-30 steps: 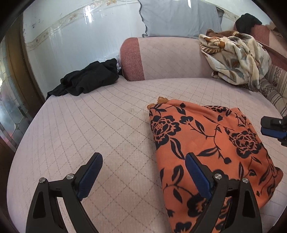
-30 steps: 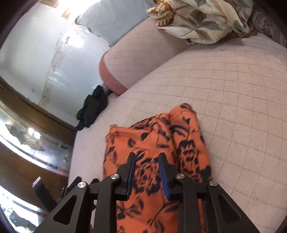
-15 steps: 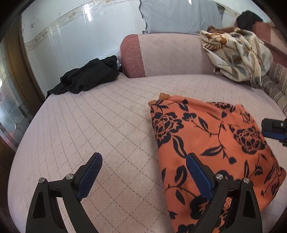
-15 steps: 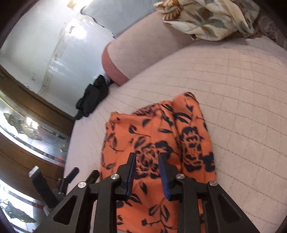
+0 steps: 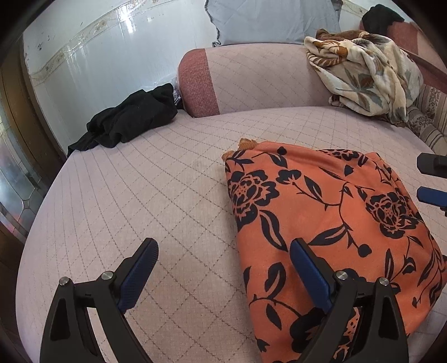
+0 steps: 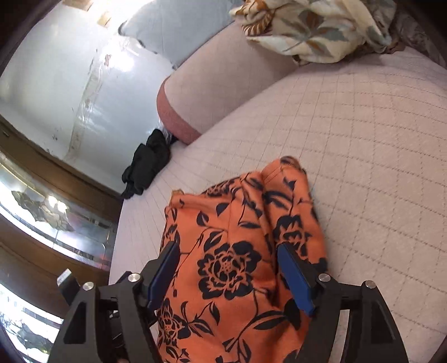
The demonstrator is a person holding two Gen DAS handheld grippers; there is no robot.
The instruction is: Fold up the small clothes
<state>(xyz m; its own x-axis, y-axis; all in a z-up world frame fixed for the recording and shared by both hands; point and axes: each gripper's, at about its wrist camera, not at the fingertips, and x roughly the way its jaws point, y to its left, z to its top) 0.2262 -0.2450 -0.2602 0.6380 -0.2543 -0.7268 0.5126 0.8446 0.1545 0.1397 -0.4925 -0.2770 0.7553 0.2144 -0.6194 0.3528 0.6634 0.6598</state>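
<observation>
An orange garment with black flowers (image 5: pixel 321 223) lies folded on the pale quilted bed (image 5: pixel 167 195). My left gripper (image 5: pixel 223 268) hovers open at its near-left edge; its right finger is over the cloth, its left over bare quilt. In the right wrist view the same orange garment (image 6: pixel 237 245) spreads under my right gripper (image 6: pixel 227 268), whose jaws are opening; the blue pads stand apart above the cloth and pinch nothing. The right gripper's fingertips (image 5: pixel 431 196) show at the right edge of the left wrist view.
A crumpled black garment (image 5: pixel 128 120) lies at the bed's far left by the wall. A cream floral blanket (image 5: pixel 363 69) is heaped at the far right on the padded headboard (image 5: pixel 251 78). A grey pillow (image 5: pixel 271 19) leans behind it.
My right gripper's jaws have spread wide and let go of the orange garment, which now lies flat on the bed. The left gripper has stayed open in place.
</observation>
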